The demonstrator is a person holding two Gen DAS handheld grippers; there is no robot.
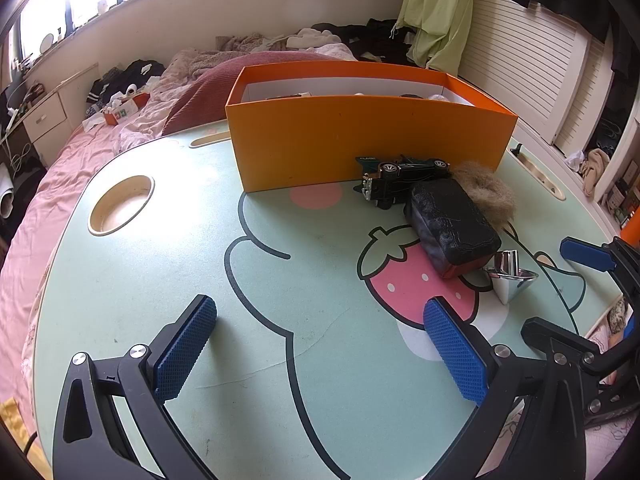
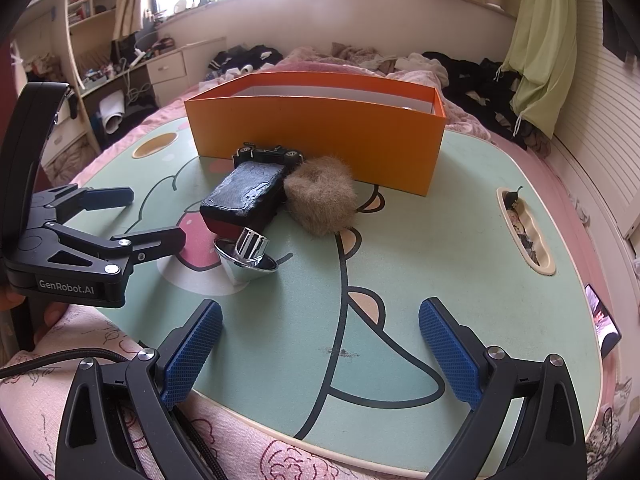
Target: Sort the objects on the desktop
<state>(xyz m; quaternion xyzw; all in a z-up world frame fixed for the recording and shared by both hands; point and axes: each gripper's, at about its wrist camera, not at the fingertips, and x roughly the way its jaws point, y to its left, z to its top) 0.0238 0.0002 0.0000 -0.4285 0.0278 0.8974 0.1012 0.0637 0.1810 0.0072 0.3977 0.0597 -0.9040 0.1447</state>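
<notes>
An orange box (image 1: 360,140) (image 2: 320,136) stands open at the back of the green cartoon table (image 1: 200,240) (image 2: 440,260). In front of it lie a black toy car (image 1: 396,180) (image 2: 268,155), a black pouch (image 1: 452,220) (image 2: 244,198), a brown furry ball (image 1: 490,196) (image 2: 322,196) and a shiny chrome funnel-shaped piece (image 1: 508,276) (image 2: 248,258). My left gripper (image 1: 320,344) (image 2: 156,218) is open over the table's near side, left of the chrome piece, holding nothing. My right gripper (image 2: 320,354) is open and empty above the near edge; one fingertip (image 1: 584,254) shows in the left wrist view.
The table has a round cup recess (image 1: 120,204) (image 2: 156,145) at the left and a slot tray (image 2: 524,232) at the right. A phone (image 2: 602,320) lies by the right edge. A bed with pink bedding (image 1: 60,184) and clothes surrounds the table.
</notes>
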